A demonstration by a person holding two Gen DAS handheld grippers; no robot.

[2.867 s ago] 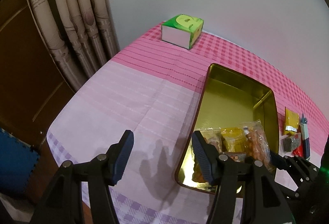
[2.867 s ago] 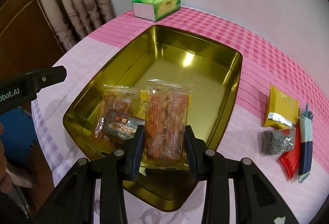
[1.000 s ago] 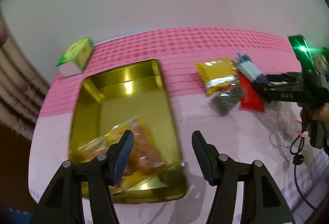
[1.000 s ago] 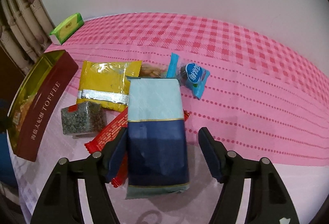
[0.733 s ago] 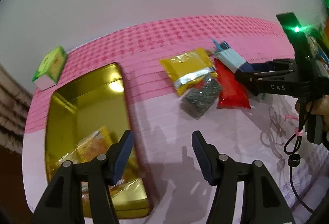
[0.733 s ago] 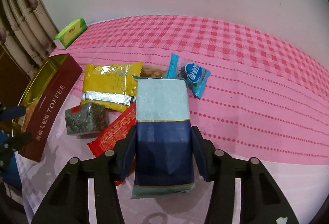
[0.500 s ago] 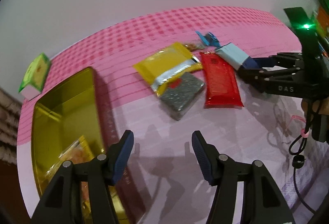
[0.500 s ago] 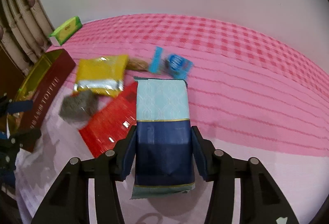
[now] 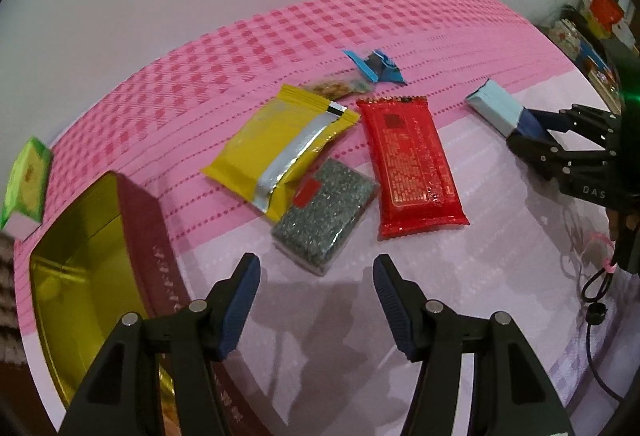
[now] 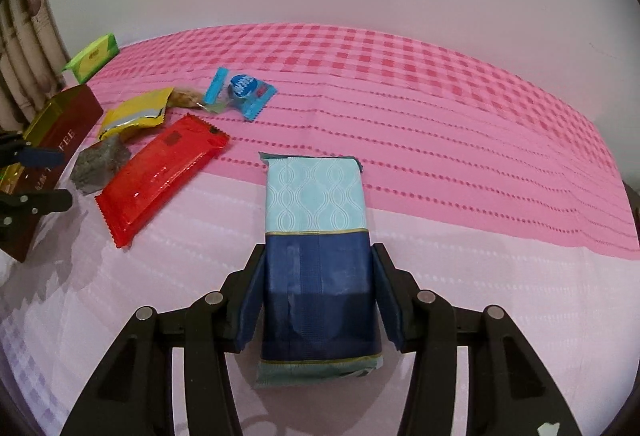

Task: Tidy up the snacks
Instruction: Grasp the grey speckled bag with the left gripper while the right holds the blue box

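Observation:
My right gripper [image 10: 318, 300] is shut on a two-tone blue packet [image 10: 316, 220], its pads pressing on the dark lower half; the packet is held off to the right of the pile. In the left wrist view that packet [image 9: 496, 107] and the right gripper [image 9: 532, 133] show at the far right. My left gripper [image 9: 316, 284] is open and empty, just in front of a grey packet [image 9: 326, 211]. Around the grey packet lie a yellow packet [image 9: 280, 147], a red packet [image 9: 416, 171] and a blue candy [image 9: 376, 65]. The gold tin [image 9: 80, 276] stands at the left.
A green tissue box [image 9: 26, 179] sits at the back left of the pink checked cloth. A small clear snack bag [image 9: 340, 87] lies behind the yellow packet. A person's hand and a black cable [image 9: 596, 288] are at the right edge. Curtains [image 10: 24, 47] hang at far left.
The right jaws closed on the blue packet and drew it off the pile to the right. My left gripper swung from over the tin to the loose packets, still open.

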